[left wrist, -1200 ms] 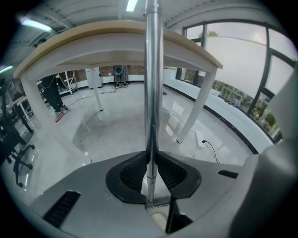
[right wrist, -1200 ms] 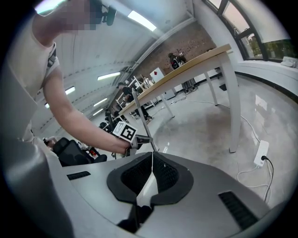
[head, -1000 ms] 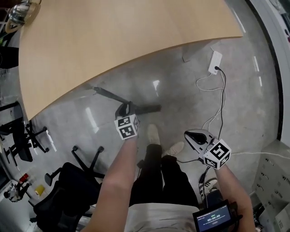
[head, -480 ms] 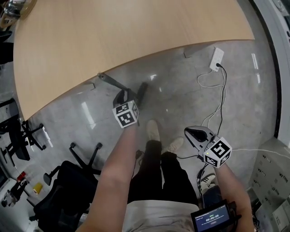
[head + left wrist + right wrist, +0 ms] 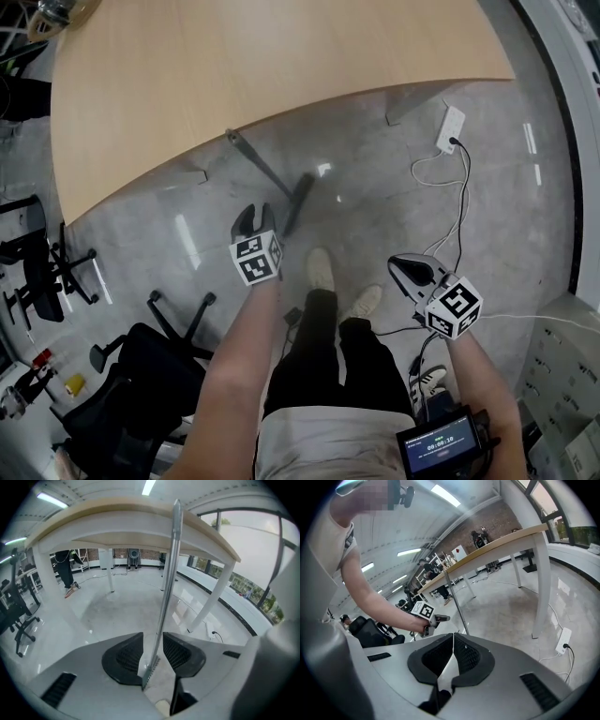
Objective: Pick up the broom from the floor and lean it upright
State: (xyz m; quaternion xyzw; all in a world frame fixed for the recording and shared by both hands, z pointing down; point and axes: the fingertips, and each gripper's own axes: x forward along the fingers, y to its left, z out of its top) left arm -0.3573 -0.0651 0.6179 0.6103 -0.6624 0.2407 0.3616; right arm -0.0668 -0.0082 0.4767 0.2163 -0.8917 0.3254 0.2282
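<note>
The broom stands tilted, the top of its handle resting against the edge of the wooden surface and its dark head on the floor just in front of that edge. The left gripper is near the surface edge, just beside the broom head. Its fingers have just been opening and now stand wide apart. The handle shows in the gap between them, with neither pad pressing on it. The right gripper is farther from the surface edge, well apart from the broom. Its fingers are closed together on nothing.
</note>
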